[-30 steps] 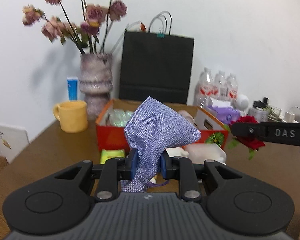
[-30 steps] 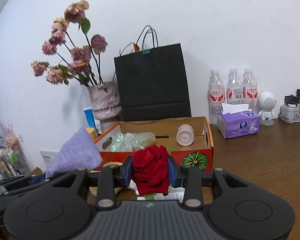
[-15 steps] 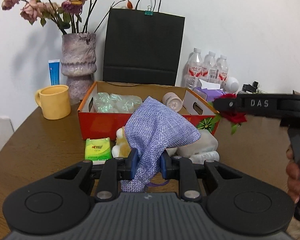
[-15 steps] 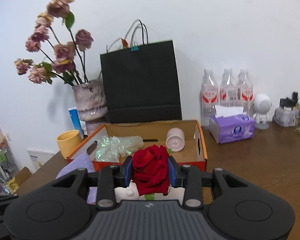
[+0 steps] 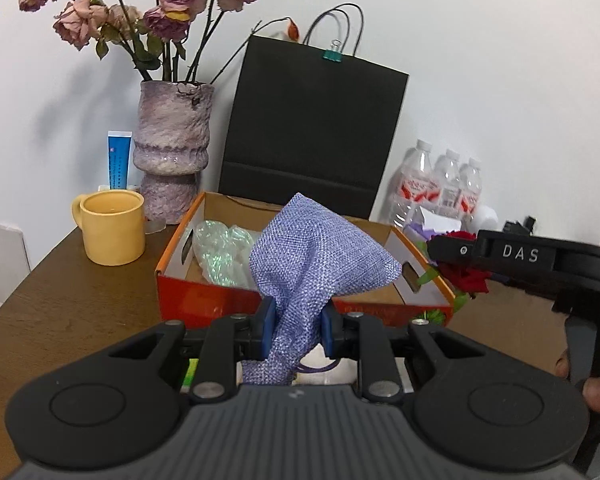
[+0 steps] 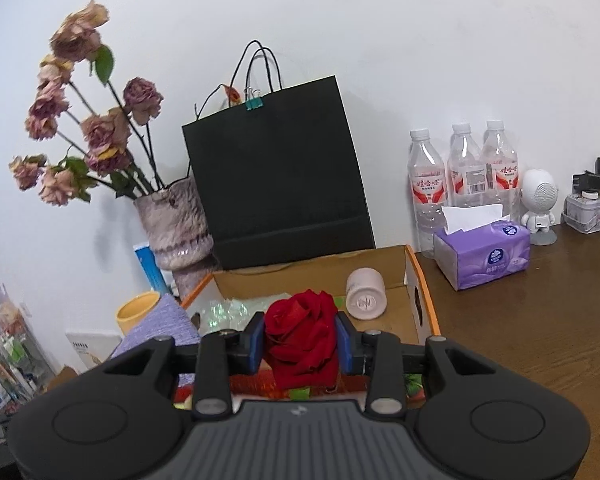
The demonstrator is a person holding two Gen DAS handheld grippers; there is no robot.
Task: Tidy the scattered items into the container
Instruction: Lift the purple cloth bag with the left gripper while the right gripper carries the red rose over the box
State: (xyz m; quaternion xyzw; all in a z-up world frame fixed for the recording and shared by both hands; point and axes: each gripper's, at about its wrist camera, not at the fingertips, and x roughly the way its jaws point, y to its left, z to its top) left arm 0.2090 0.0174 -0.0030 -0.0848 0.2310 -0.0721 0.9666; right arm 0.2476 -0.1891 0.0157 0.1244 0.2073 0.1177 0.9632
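Left hand-held gripper (image 5: 296,330) pinches one purple pouch (image 5: 320,256); right hand-held gripper (image 6: 300,346) clamps one red rose (image 6: 302,332).

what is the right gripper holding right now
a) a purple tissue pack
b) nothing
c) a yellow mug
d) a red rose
d: in the right wrist view the right gripper is shut on the red rose, its bloom squeezed between the blue pads, above the front of the orange cardboard box.
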